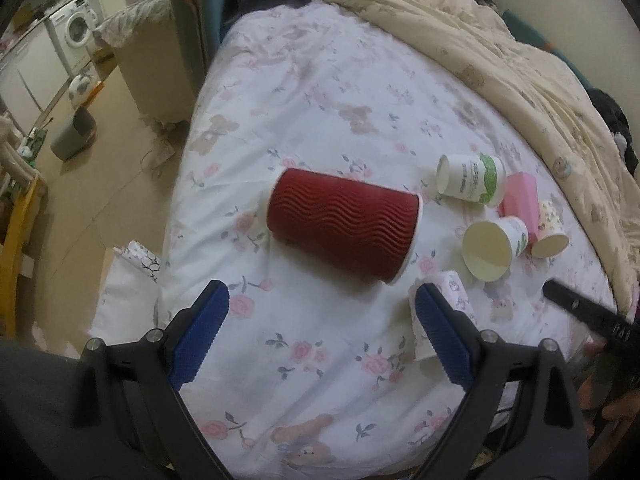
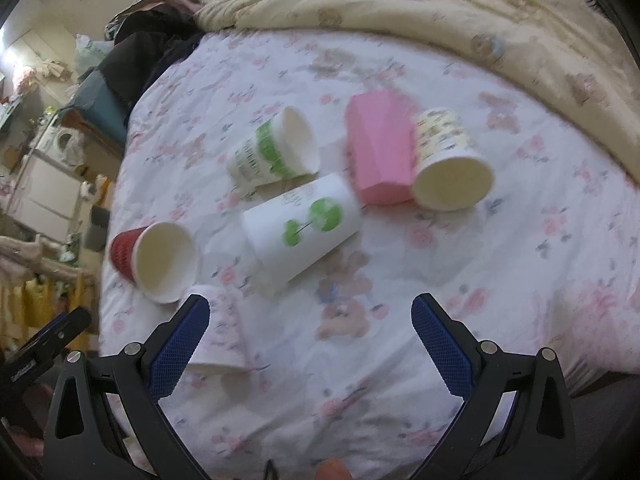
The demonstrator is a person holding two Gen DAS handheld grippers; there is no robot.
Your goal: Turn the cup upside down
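A red ribbed paper cup (image 1: 344, 226) lies on its side on the floral bed sheet (image 1: 320, 100), just ahead of my open, empty left gripper (image 1: 322, 300). It shows in the right wrist view (image 2: 154, 260) at the left, mouth facing the camera. My right gripper (image 2: 310, 310) is open and empty above the sheet (image 2: 520, 260). A white cup with a green print (image 2: 300, 228) lies on its side ahead of it. A small pink-patterned cup (image 2: 218, 332) lies by its left finger; in the left wrist view it (image 1: 440, 312) is by the right finger.
More cups lie on their sides: a green-banded one (image 2: 276, 148), a pink one (image 2: 380, 148) and a patterned one (image 2: 448, 160). A beige quilt (image 1: 500, 60) lines the far and right side. The bed edge drops to the floor (image 1: 100, 160) at the left.
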